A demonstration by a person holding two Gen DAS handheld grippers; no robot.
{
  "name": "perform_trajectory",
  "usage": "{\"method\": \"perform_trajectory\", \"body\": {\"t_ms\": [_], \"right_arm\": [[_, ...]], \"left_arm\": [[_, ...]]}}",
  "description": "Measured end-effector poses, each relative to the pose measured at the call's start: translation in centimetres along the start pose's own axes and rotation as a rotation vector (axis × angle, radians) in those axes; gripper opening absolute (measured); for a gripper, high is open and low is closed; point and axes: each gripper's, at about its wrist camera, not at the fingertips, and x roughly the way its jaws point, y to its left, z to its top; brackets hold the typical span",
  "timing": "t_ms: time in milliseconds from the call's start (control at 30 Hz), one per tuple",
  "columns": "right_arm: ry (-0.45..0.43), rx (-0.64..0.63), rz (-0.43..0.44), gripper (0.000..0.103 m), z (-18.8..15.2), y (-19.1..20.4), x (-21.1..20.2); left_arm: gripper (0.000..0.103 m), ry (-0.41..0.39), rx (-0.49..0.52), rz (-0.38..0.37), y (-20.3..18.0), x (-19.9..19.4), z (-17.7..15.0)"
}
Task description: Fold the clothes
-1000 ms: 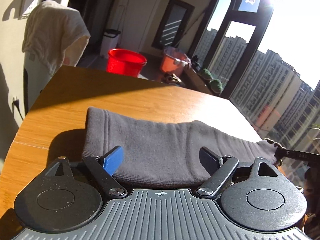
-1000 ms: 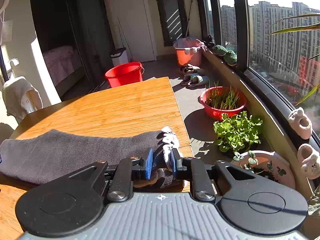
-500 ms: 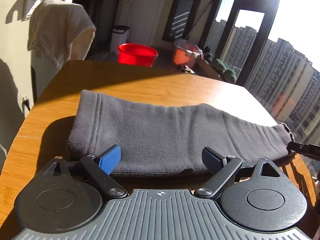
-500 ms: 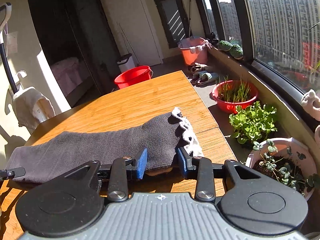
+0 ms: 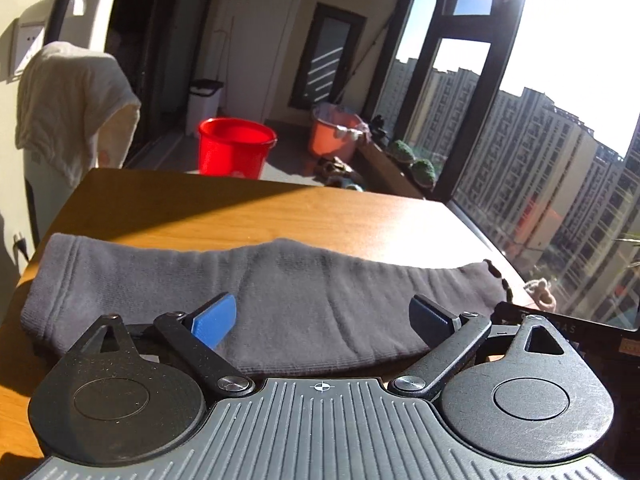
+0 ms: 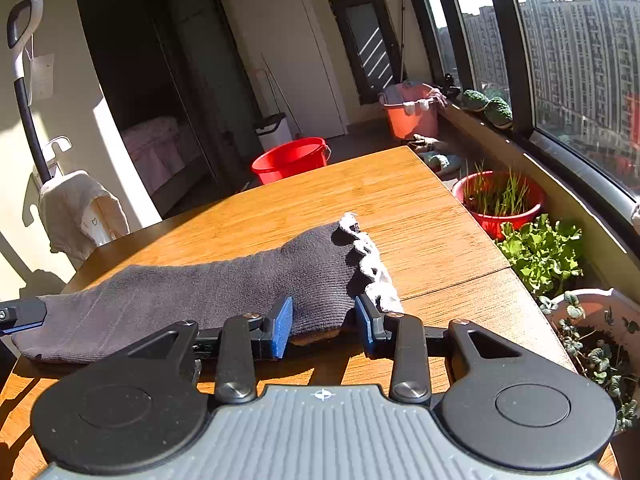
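My left gripper [image 5: 322,318] & right gripper [image 6: 322,322], jaws released, flank a flat dark-grey knitted garment [image 5: 256,292] on the wooden desk [image 6: 400,208].

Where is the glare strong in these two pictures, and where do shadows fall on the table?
Left wrist view: sun glare whitens the upper right corner; the table's far part lies in shadow. Right wrist view: no such glare, but the right tool throws hard shadows on the table near the grey garment.

Right gripper [image 6: 323,326] gapes beside grey garment [image 6: 208,292] on table [image 6: 420,216].
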Motion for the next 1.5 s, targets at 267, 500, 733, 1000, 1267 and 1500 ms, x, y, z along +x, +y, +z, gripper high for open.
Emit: {"method": "perform_trajectory", "body": {"t_ms": [267, 500, 733, 1000, 1267, 1500], "right_arm": [[-0.026, 0.117, -0.005, 0.047, -0.7, -1.5, -1.4], [-0.047, 0.309, 0.044, 0.055, -0.4, -5.1, -1.1], [-0.028, 0.250, 0.055, 0.055, 0.1, -4.0, 0.3], [-0.010, 0.205, 0.048, 0.034, 0.1, -3.1, 0.7], [-0.036, 0.148, 0.025, 0.028, -0.2, -2.1, 0.4], [-0.092, -0.028, -0.037, 0.017, -0.3, 0.6, -0.4]], "left_arm": [[0.099, 0.092, 0.038, -0.010, -7.2, 6.2, -2.6], [0.103, 0.079, 0.195, 0.091, -9.5, 7.3, -4.4], [0.103, 0.074, 0.187, 0.083, -9.6, 7.3, -4.6], [0.103, 0.065, 0.172, 0.068, -9.0, 6.9, -4.7], [0.103, 0.059, 0.166, 0.061, -8.8, 6.7, -4.8], [0.103, 0.063, 0.167, 0.054, -8.7, 6.7, -4.7]]}}
